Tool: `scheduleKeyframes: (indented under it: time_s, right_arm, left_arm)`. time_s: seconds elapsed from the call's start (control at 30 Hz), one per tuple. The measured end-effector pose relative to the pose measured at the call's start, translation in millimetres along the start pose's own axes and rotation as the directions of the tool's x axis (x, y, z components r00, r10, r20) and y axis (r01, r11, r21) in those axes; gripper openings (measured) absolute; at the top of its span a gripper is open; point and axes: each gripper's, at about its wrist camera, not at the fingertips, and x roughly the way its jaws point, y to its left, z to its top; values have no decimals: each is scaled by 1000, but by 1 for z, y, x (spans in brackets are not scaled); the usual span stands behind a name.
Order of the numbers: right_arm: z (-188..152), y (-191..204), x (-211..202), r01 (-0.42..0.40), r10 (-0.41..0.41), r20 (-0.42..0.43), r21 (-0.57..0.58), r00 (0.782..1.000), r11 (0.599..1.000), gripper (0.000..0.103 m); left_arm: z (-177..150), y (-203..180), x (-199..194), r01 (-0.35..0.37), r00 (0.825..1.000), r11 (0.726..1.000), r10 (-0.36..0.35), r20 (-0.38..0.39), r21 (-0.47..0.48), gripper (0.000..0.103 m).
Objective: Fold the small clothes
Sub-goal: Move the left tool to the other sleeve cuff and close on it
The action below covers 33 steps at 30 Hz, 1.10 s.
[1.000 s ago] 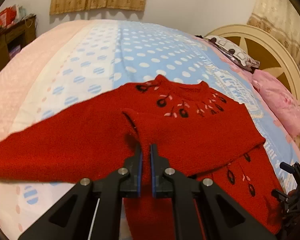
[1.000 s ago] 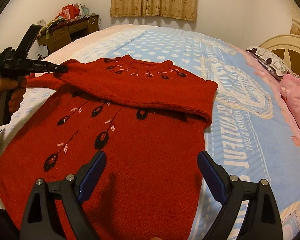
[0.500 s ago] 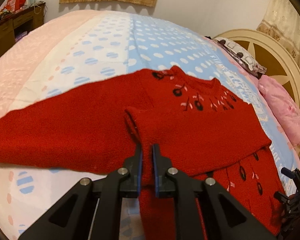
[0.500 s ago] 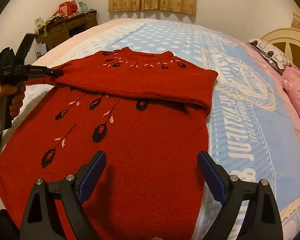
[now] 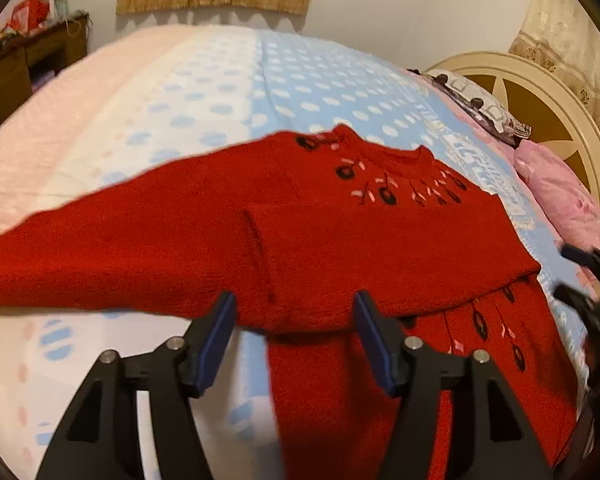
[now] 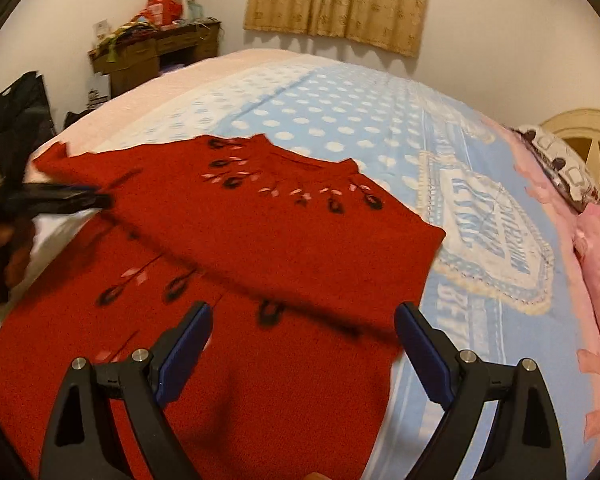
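Note:
A red knit sweater (image 5: 340, 248) with black and pink flower marks lies flat on the bed; it also shows in the right wrist view (image 6: 260, 264). One sleeve is folded across the chest, its cuff end lying just in front of my left gripper (image 5: 294, 312). The left gripper is open and empty, jaws either side of that cuff. The other sleeve stretches out to the left (image 5: 80, 256). My right gripper (image 6: 302, 328) is open and empty, hovering over the sweater's lower body. The left gripper appears blurred at the left of the right wrist view (image 6: 52, 200).
The bed has a blue polka-dot and pink cover (image 5: 260, 92). Pink pillows (image 5: 560, 192) and a cream headboard (image 5: 540, 96) are at the right. A cluttered wooden desk (image 6: 156, 52) stands beyond the bed's far left corner.
My left gripper has opened and let go of the folded sleeve, which now lies across the chest. The right gripper has moved forward over the sweater body and stayed open.

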Motion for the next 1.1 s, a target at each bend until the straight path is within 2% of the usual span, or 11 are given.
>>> scheduleKeyframes:
  time_s: [0.1,0.17,0.3,0.4,0.47,0.53,0.6,0.77,0.83,0.9,1.1]
  right_arm:
    - [0,-21,37,-13,20,-90,81,996,997,92]
    - [-9,-31,57,-13,32,-157,122,987,992,92]
    - [-21,-33,61,-16,34,-140,125,990,992,92]
    - [-22,-35,59,-11,30,-135,138,990,990,93]
    - [-24,-34,60,-2,21,-136,136,990,991,93]
    - [-23,-33,61,5,13,-137,129,991,992,93]
    - [-23,-34,63,7,11,-140,130,990,992,93]
    - [-24,-35,65,15,4,-140,134,990,991,95]
    - [-25,-34,65,17,1,-140,133,990,991,95]
    - [-25,-34,65,18,1,-140,134,990,991,95]
    - [-26,-33,65,22,-3,-140,132,990,991,96]
  left_arm:
    - [-4,13,-18,-56,998,998,56,32,9,82]
    - [-7,30,-30,-109,993,994,109,47,0,84]
    - [-14,82,-52,-251,966,967,252,62,-36,84]
    - [-17,137,-67,-402,911,910,409,55,-99,84]
    - [-18,168,-76,-451,885,878,463,49,-161,84]
    - [-20,201,-86,-510,845,827,533,41,-235,84]
    - [-20,226,-92,-539,823,790,568,19,-294,84]
    - [-19,266,-95,-534,813,739,582,-8,-411,84]
    - [-13,273,-88,-519,824,741,567,-18,-426,84]
    - [-8,279,-84,-512,826,735,564,-19,-444,84]
    - [2,286,-75,-531,813,718,582,-30,-450,83]
